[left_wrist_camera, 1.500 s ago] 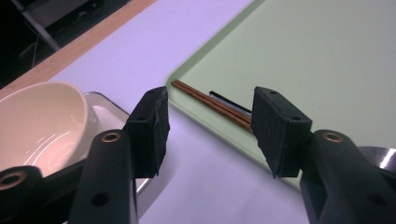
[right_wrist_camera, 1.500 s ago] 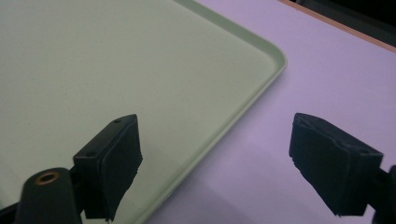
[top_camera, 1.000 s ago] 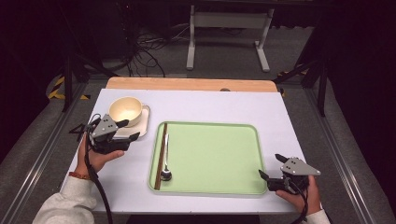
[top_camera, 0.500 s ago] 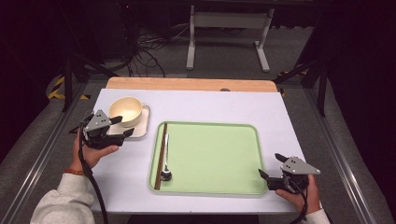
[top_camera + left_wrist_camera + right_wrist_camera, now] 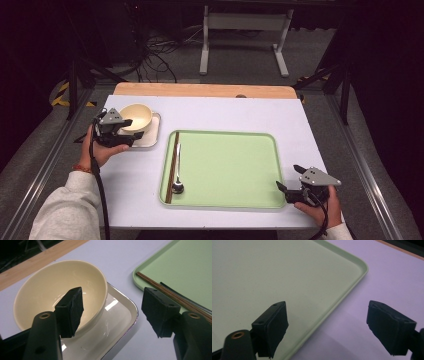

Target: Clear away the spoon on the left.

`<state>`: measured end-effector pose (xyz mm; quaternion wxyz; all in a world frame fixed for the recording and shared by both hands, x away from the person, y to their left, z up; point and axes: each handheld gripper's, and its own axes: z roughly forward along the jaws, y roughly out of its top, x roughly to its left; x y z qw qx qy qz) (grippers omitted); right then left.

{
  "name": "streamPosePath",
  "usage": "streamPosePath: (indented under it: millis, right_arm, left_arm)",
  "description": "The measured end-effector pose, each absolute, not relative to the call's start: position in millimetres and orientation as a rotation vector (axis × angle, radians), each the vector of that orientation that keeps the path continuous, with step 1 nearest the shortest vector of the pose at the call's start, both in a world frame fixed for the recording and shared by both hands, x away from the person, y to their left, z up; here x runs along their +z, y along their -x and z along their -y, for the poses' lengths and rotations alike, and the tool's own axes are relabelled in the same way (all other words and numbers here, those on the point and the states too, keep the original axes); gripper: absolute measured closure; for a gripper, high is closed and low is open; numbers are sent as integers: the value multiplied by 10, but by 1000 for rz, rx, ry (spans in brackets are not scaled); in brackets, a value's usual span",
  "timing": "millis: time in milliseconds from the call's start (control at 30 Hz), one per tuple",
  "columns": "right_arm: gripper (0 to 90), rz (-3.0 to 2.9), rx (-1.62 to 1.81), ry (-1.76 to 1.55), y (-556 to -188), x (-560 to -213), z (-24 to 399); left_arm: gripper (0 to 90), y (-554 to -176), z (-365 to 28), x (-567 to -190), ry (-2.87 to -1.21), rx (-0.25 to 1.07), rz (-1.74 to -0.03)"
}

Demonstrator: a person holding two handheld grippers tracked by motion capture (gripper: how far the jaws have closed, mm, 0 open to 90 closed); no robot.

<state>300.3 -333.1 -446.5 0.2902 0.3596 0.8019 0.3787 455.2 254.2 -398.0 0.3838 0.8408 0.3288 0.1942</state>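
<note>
Left tongs (image 5: 113, 315) open, straddling bowl (image 5: 47, 287) rim

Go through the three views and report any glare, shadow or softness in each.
High view: table evenly lit, surroundings dark, picture slightly soft. Left gripper view: bright glare streaks on the small metal tray and inside the cream bowl; the near jaws look sharp. Right gripper view: no glare on the matte green tray; soft jaw shadows fall near its rim.

Probably lab: dark room, cable tangle (image 5: 150, 60) on grey floor, metal stand (image 5: 245, 30), framed test table (image 5: 220, 112).
</note>
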Motion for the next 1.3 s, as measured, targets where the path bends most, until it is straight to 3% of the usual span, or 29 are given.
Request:
streamPosePath:
  millis: [300,600,933,1300]
  right_arm:
    - [175,-2155,1002,-961,-3034,-4500,3327]
    - [179,-2156,1024,-962,-3037,-4492,3318]
    - [179,-2161,1024,-961,-3053,-4502,3312]
    - [179,-2161,1028,-966,-3054,-4505,3320]
  left_arm:
    - [356,-4767,-2475,-4079,-2274,466,-835]
    - [463,-4933,-2391,-4143,-2383,425,-816]
    - [517,-5034,-2318,-4224,-2484,419,-840]
    - [758,-5050,-2233,-4273,-2567,443,-819]
